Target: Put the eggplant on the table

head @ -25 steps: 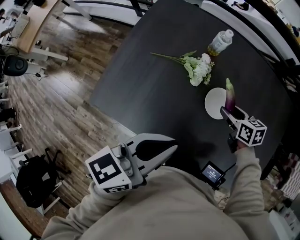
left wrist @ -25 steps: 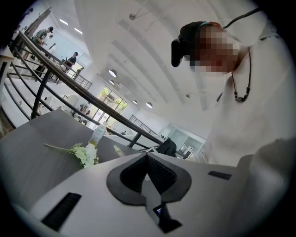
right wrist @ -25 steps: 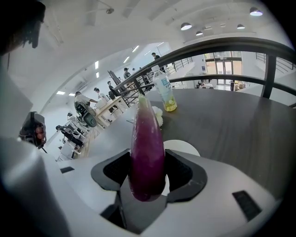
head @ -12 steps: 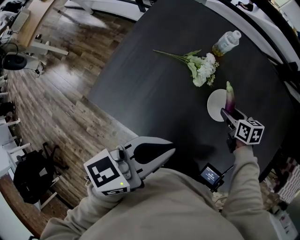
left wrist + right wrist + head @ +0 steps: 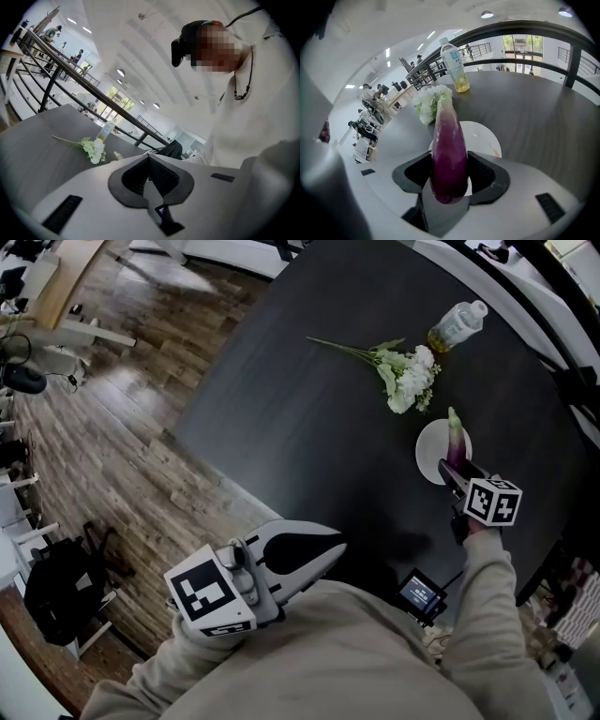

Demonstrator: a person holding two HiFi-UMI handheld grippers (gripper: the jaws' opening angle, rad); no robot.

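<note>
The purple eggplant [image 5: 457, 442] with a pale green tip is clamped between the jaws of my right gripper [image 5: 452, 471], tip pointing away from me. It hangs over the near part of a white plate [image 5: 429, 452] on the dark table [image 5: 309, 418]. In the right gripper view the eggplant [image 5: 449, 154] fills the gap of the gripper [image 5: 449, 177], and the plate [image 5: 483, 136] shows right behind it. My left gripper [image 5: 334, 544] is shut with nothing in it, held near my body off the table's near edge; the left gripper view shows its jaws [image 5: 150, 161] together.
White artificial flowers [image 5: 405, 377] lie beyond the plate, and a plastic bottle [image 5: 457, 324] with yellowish liquid lies further back. A small screen device [image 5: 422, 593] hangs at the table's near edge. Wooden floor and a black bag [image 5: 56, 587] are to the left.
My right gripper has sunk a little with the eggplant, closer to the plate. The left gripper has hardly moved.
</note>
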